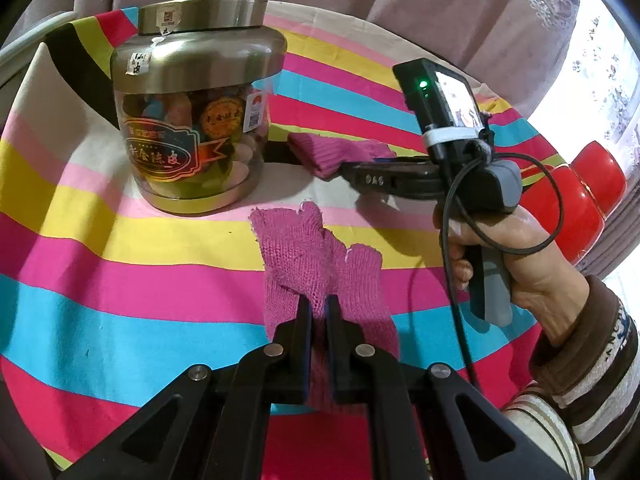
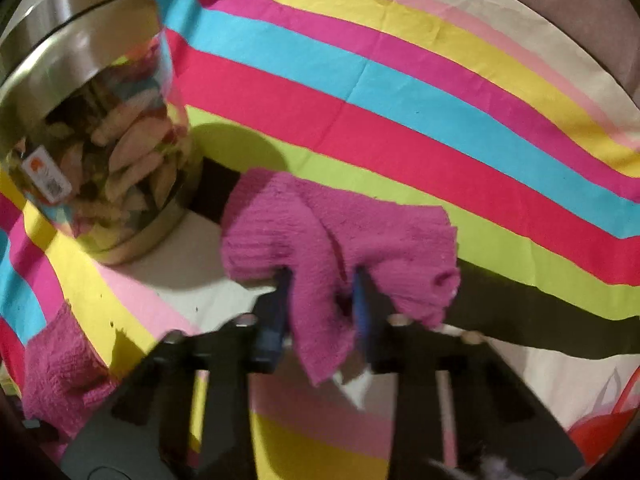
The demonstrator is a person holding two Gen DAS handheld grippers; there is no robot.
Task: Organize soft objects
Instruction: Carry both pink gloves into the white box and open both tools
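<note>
Two pink knit gloves are in play on a striped cloth. In the left wrist view my left gripper (image 1: 319, 312) is shut on the wrist end of one glove (image 1: 312, 256), whose fingers point away toward the jar. Farther back, the second glove (image 1: 332, 152) lies beside the jar with my right gripper (image 1: 346, 170) at its near edge, held by a hand (image 1: 520, 256). In the right wrist view my right gripper (image 2: 322, 304) is shut on that second glove (image 2: 340, 232), the fabric bunched between the blue pads. The first glove (image 2: 60, 372) shows at lower left.
A clear jar (image 1: 196, 120) with a metal lid, full of coloured pieces, stands on the cloth just left of the gloves; it also shows in the right wrist view (image 2: 100, 152). A red container (image 1: 588, 192) sits at the right. The striped cloth (image 2: 400, 100) stretches beyond, and curtains hang behind.
</note>
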